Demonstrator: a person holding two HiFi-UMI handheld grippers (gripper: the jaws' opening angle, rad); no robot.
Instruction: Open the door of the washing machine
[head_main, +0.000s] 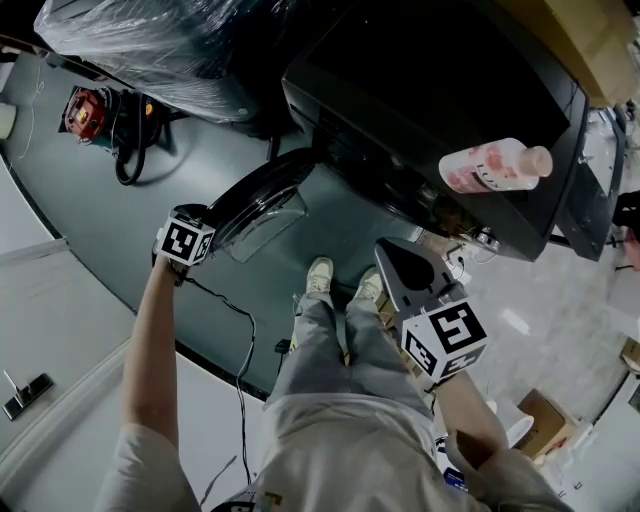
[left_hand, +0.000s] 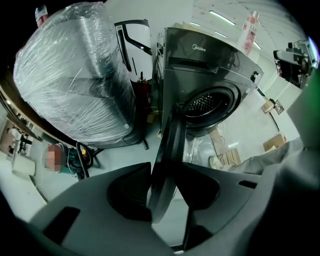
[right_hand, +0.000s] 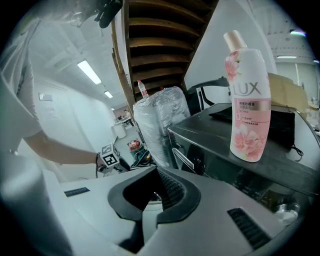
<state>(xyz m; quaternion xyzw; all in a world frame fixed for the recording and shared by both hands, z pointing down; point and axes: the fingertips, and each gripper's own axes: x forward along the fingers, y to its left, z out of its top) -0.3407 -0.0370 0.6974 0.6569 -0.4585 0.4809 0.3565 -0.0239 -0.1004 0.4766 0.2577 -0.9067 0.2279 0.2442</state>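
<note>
The dark washing machine (head_main: 430, 100) stands at the top of the head view, and its front (left_hand: 200, 65) shows the bare drum opening (left_hand: 207, 105). Its round door (head_main: 262, 195) is swung out to the left, edge-on in the left gripper view (left_hand: 167, 150). My left gripper (head_main: 208, 226) (left_hand: 162, 200) is shut on the door's rim, one jaw on each side. My right gripper (head_main: 385, 250) (right_hand: 145, 215) hangs in front of the machine, shut and holding nothing. A pink bottle (head_main: 495, 165) (right_hand: 248, 105) stands on the machine's top.
A bulky plastic-wrapped load (head_main: 150, 40) (left_hand: 75, 85) sits left of the machine. A red tool with a black cable (head_main: 90, 112) lies on the floor beyond it. The person's shoes (head_main: 320, 275) are just before the door. A cardboard box (head_main: 545, 415) lies at the lower right.
</note>
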